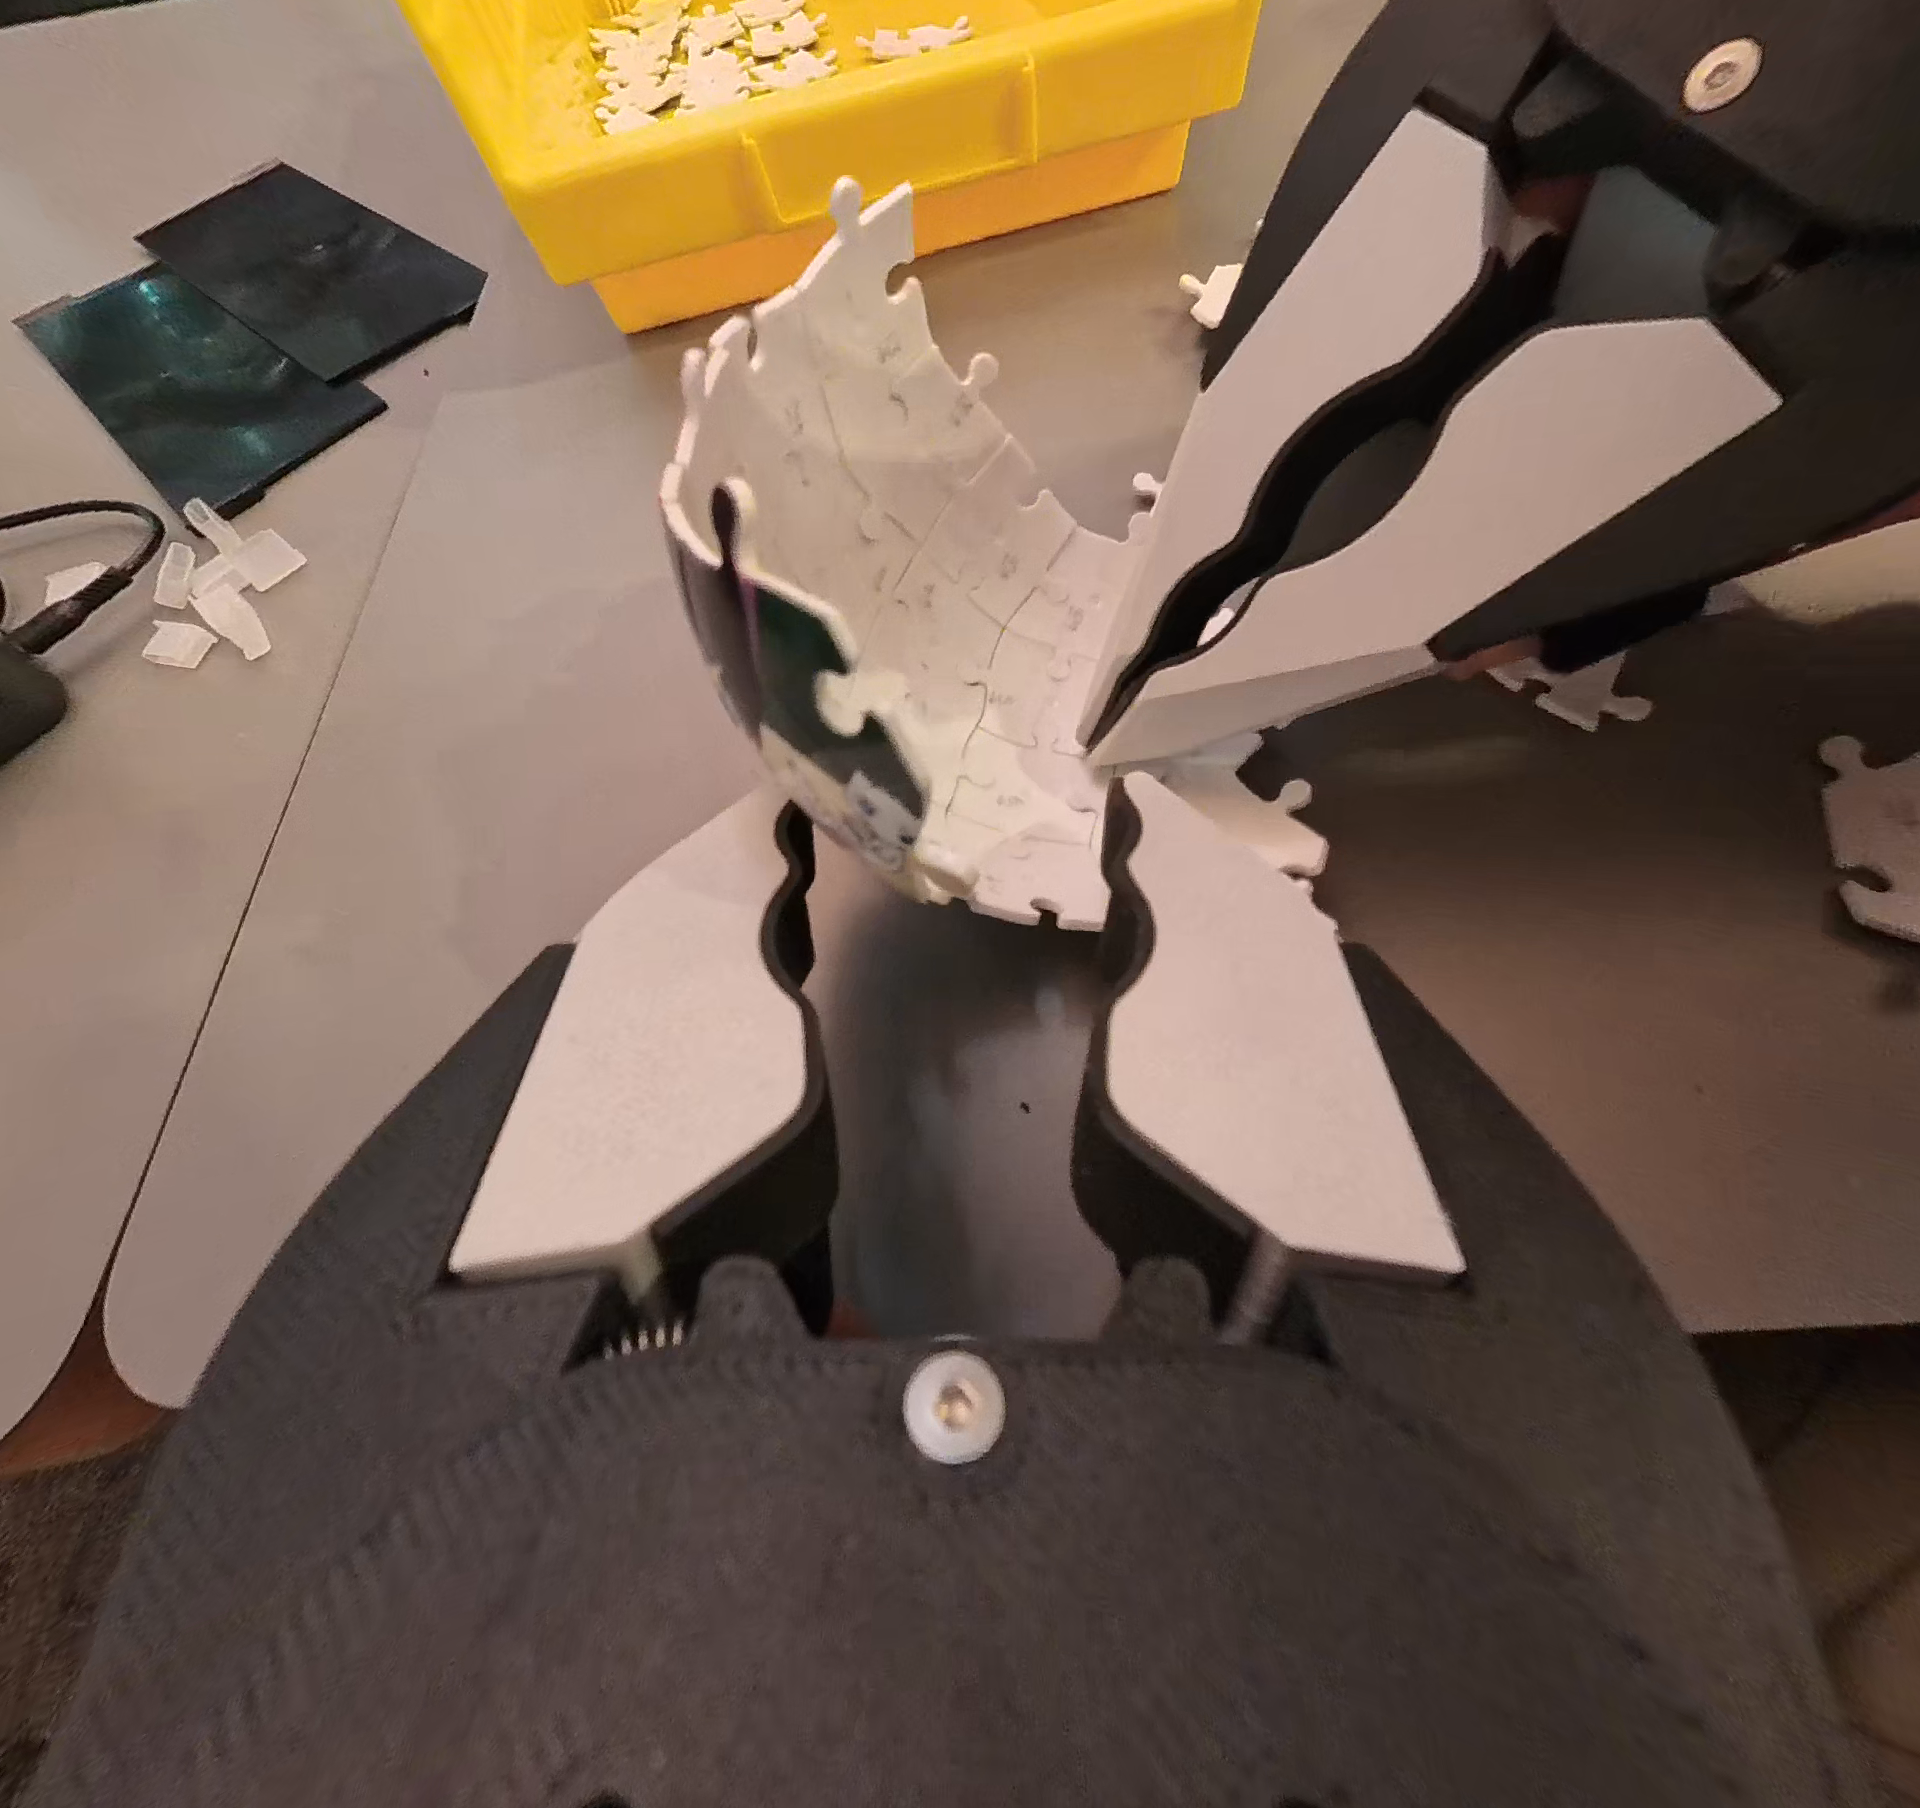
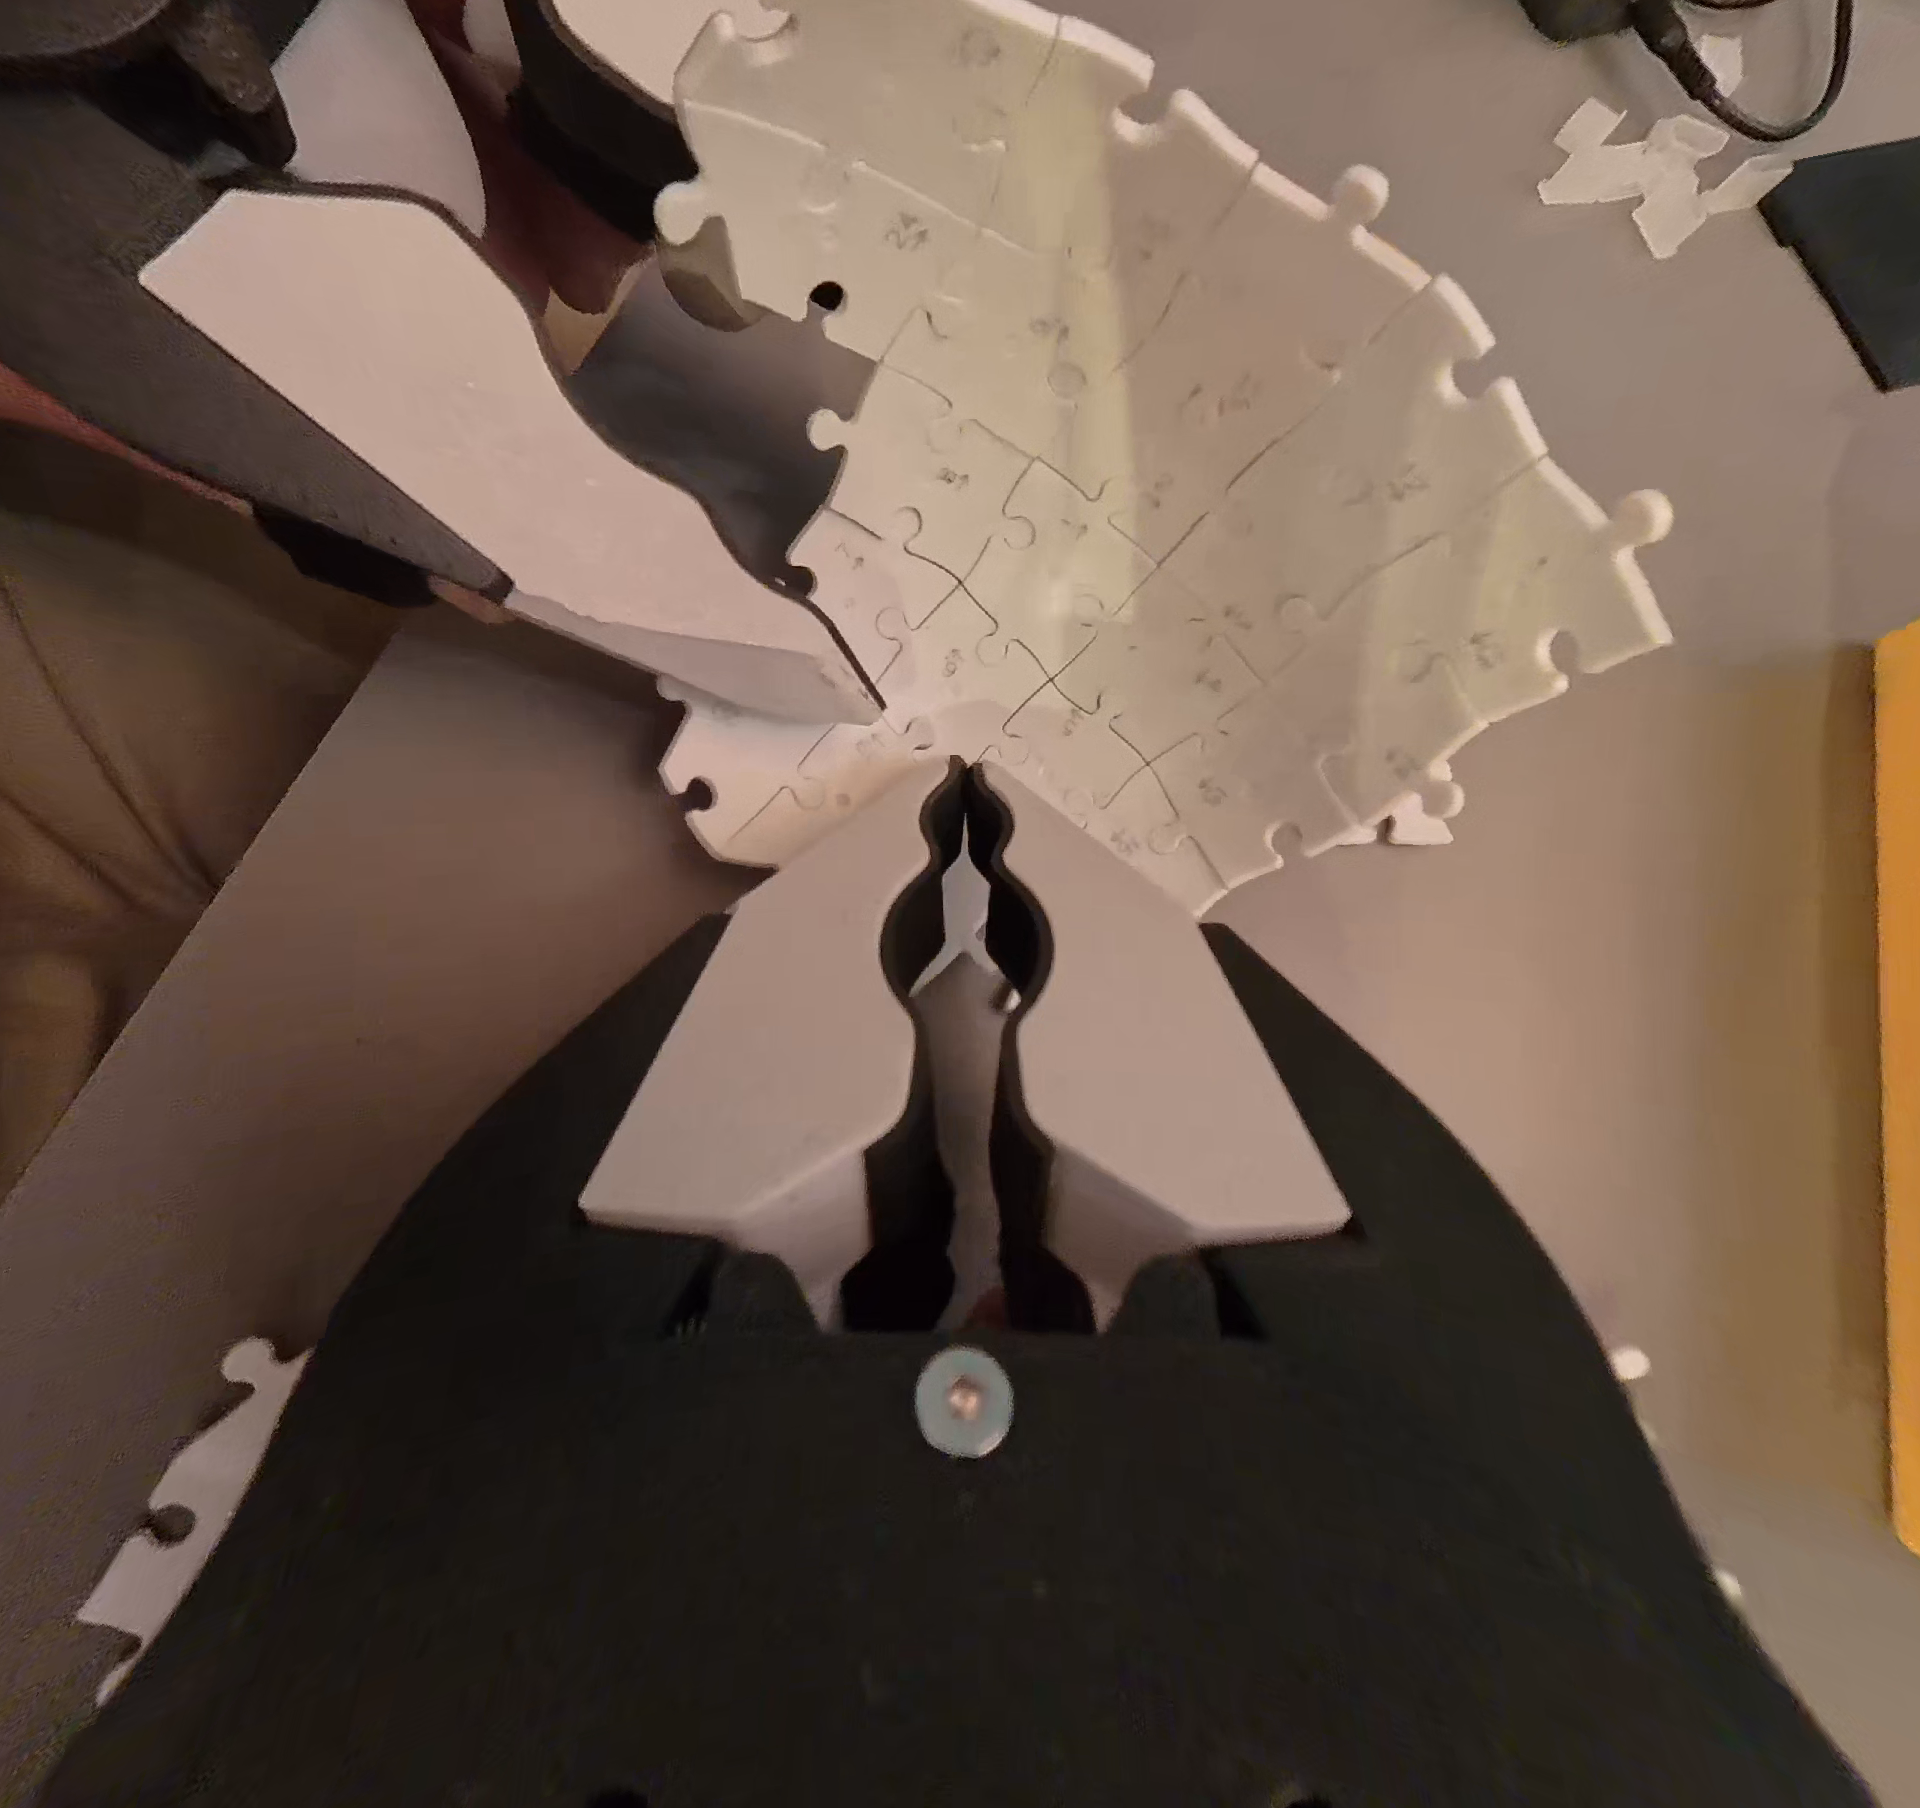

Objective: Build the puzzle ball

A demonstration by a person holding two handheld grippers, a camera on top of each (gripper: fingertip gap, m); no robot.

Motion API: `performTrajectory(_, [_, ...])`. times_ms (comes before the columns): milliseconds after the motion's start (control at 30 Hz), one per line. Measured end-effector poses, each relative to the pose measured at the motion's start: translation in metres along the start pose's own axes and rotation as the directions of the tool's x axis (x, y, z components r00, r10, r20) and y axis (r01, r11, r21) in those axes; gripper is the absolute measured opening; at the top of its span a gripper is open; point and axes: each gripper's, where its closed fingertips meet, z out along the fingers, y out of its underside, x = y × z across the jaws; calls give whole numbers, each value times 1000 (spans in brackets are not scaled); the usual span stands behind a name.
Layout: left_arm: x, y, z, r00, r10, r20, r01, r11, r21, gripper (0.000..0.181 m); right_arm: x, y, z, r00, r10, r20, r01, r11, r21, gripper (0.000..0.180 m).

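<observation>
A partly built puzzle ball (image 1: 935, 553), a curved white shell of several joined pieces with a dark printed outer face, stands upright above the grey table (image 1: 520, 823). My left gripper (image 1: 956, 813) holds the shell's lower end between its two fingers. In the right wrist view the shell's white inner face (image 2: 1195, 470) fills the middle, and a left finger (image 2: 623, 532) touches its left edge. My right gripper (image 2: 964, 771) is shut on a small white puzzle piece (image 2: 961, 911), its tips against the shell's lower inner edge. It enters the left wrist view (image 1: 1101, 745) from the upper right.
A yellow bin (image 1: 894, 148) with loose white pieces (image 1: 717, 44) stands behind the shell. Dark cards (image 1: 260, 335), clear plastic bits (image 1: 213, 595) and a cable (image 1: 83, 553) lie at the left. Joined white pieces (image 1: 1870, 844) lie at the right. Only a small space, under 4 cm, lies between the two pairs of fingers.
</observation>
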Motion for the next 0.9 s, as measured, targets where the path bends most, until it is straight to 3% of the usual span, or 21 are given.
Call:
performTrajectory(133, [1, 0, -1, 1000, -7, -8, 7, 1000, 8, 51, -5, -5, 1, 1000, 10, -1, -10, 999, 53, 0])
performTrajectory(467, [0, 2, -2, 999, -40, -24, 41, 999, 15, 52, -6, -4, 4, 999, -53, -11, 53, 998, 18, 0])
performTrajectory(700, [-1, 2, -3, 997, -69, -32, 69, 997, 22, 50, 6, -11, -22, 994, 112, 8, -112, 988, 107, 0])
performTrajectory(900, [-2, 3, -2, 995, -94, -34, 94, 995, 15, 49, 15, 13, -40, 978, 210, -3, -210, 977, 48, 0])
